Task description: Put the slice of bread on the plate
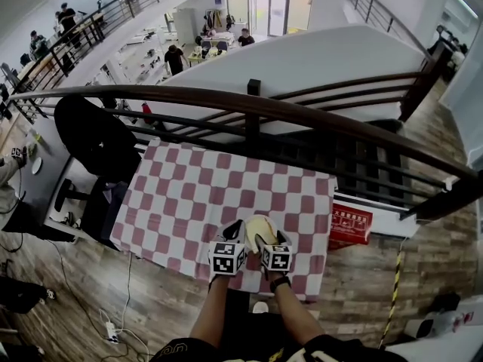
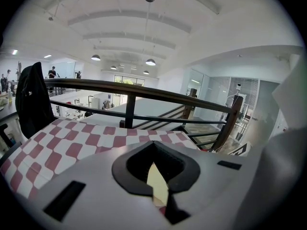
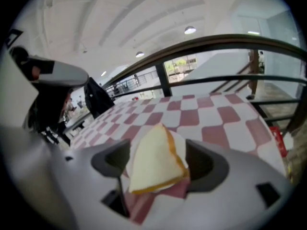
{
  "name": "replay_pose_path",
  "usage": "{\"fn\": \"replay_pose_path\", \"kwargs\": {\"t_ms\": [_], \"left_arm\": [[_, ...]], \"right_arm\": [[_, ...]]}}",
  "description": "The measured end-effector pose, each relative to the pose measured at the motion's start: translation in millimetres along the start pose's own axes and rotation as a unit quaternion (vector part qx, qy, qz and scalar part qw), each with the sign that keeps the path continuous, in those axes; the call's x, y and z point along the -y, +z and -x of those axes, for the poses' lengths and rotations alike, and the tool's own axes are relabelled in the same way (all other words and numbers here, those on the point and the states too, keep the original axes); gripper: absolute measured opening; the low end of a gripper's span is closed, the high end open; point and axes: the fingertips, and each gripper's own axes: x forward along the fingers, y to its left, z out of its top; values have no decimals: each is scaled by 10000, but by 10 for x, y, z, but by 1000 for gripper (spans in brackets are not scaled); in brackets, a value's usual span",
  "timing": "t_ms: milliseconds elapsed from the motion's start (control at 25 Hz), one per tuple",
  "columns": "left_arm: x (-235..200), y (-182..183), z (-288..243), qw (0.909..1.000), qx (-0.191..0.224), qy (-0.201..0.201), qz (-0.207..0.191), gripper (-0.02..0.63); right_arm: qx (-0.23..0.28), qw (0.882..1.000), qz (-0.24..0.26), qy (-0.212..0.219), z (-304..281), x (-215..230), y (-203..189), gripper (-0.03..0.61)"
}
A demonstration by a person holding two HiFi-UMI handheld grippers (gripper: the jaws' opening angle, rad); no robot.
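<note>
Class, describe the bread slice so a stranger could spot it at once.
Find the red-and-white checked table beside the dark railing. At its near edge sits a white plate; the bread slice on it is a pale triangle with golden crust.

Nothing can be read for certain. The red box (image 1: 349, 223) at the checked table's (image 1: 189, 194) right edge, right of centre in the head view, carries white print, too small to make out.
</note>
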Motion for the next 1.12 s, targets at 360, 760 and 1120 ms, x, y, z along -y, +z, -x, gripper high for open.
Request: {"fn": "replay_pose_path", "kwargs": {"t_ms": [360, 760, 1120], "left_arm": [[224, 162, 70, 9997, 221, -90, -9, 18], [316, 572, 453, 9962, 870, -22, 96, 18], [773, 1034, 935, 9874, 1518, -207, -406, 18]], "right_arm": [[815, 9962, -44, 298, 464, 36, 609, 348], [2206, 9708, 718, 608, 1481, -226, 1429, 62], [3062, 9424, 1244, 511, 2370, -535, 1881, 18]]}}
